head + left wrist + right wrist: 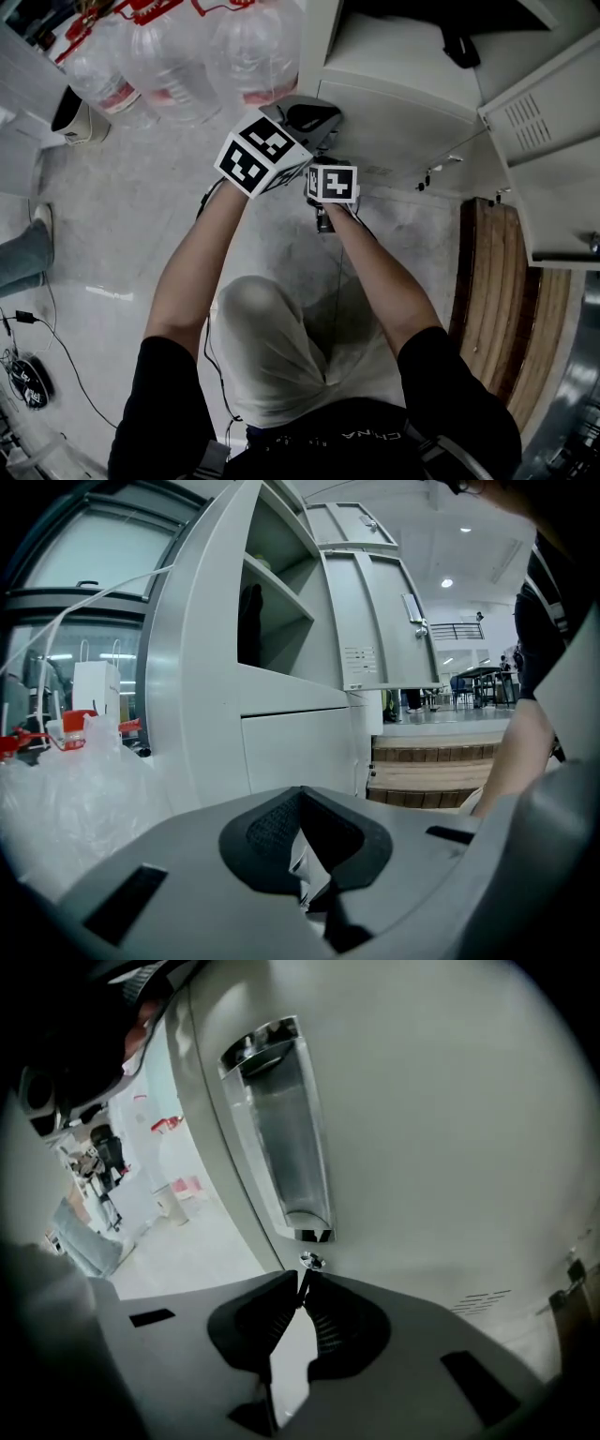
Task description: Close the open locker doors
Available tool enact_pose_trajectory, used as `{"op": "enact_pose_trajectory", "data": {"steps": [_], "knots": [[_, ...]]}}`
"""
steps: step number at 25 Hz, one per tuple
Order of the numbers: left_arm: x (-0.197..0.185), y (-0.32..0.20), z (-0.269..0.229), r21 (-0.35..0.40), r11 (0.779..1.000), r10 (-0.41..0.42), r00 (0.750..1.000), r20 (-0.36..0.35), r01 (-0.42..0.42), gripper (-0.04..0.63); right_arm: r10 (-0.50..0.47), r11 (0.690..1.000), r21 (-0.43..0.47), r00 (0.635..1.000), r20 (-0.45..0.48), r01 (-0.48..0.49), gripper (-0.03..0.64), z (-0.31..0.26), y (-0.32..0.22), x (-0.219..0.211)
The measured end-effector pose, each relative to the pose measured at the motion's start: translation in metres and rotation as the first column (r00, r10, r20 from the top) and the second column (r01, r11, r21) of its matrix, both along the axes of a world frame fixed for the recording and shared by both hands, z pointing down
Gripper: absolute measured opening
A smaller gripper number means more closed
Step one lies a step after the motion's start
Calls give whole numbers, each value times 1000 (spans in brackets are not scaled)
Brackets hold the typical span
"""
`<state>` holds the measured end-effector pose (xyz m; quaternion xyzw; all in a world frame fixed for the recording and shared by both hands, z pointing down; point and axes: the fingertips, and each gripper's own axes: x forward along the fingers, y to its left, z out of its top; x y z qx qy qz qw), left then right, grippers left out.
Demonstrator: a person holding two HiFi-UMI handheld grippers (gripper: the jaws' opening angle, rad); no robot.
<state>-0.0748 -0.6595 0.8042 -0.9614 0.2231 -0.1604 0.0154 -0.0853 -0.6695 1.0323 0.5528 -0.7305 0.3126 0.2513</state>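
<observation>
Closest in, the person's two bare forearms reach forward from black sleeves over a pale floor (122, 244), each carrying a hand-held gripper topped by a marker cube. The right hand-held gripper (302, 1283) is clenched, with its dark ribbed pads meeting at the tips. The tips sit right at a small metal stud (309, 1261) on a grey locker door (450, 1147), and whether they pinch it I cannot tell. Just beyond the stud, a recessed metal handle (281, 1138) is set into the same door. The left hand-held gripper (302, 808) is also clenched with nothing between its pads, and it hangs short of the white locker block without touching it. Past it, a closed lower door (300, 752) sits under an open compartment (267, 621) with a dark item inside. Two upper doors (375, 611) stand swung out, and in the head view another open door (548, 150) juts out at the right. Wooden steps (431, 771) lie beside the lockers, and clear water bottles (178, 56) with red caps stand farthest off at the left.
</observation>
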Motion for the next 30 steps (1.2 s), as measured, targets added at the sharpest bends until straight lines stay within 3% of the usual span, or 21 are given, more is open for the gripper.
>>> {"op": "enact_pose_trajectory", "data": {"steps": [7, 12, 15, 24, 27, 30], "knots": [[0, 0, 1, 6, 1000, -7, 1000, 18, 7, 18, -33, 998, 42, 970, -243, 44, 54, 0, 2, -5], [0, -1, 2, 25, 1000, -19, 999, 33, 18, 18, -82, 992, 43, 883, -463, 115, 60, 4, 3, -5], [0, -1, 1, 29, 999, -26, 999, 31, 25, 18, -118, 986, 39, 840, -530, 163, 66, 5, 3, -4], [1, -1, 2, 31, 999, -37, 998, 46, 35, 19, -169, 984, -2, 914, -368, 180, 72, 3, 7, -8], [0, 0, 1, 26, 999, -41, 998, 51, 40, 18, -174, 984, -6, 947, -270, 178, 131, 2, 11, -8], [0, 1, 1, 20, 998, -54, 997, 54, 53, 18, -166, 986, -6, 970, -179, 167, 147, -4, 19, -6]]}}
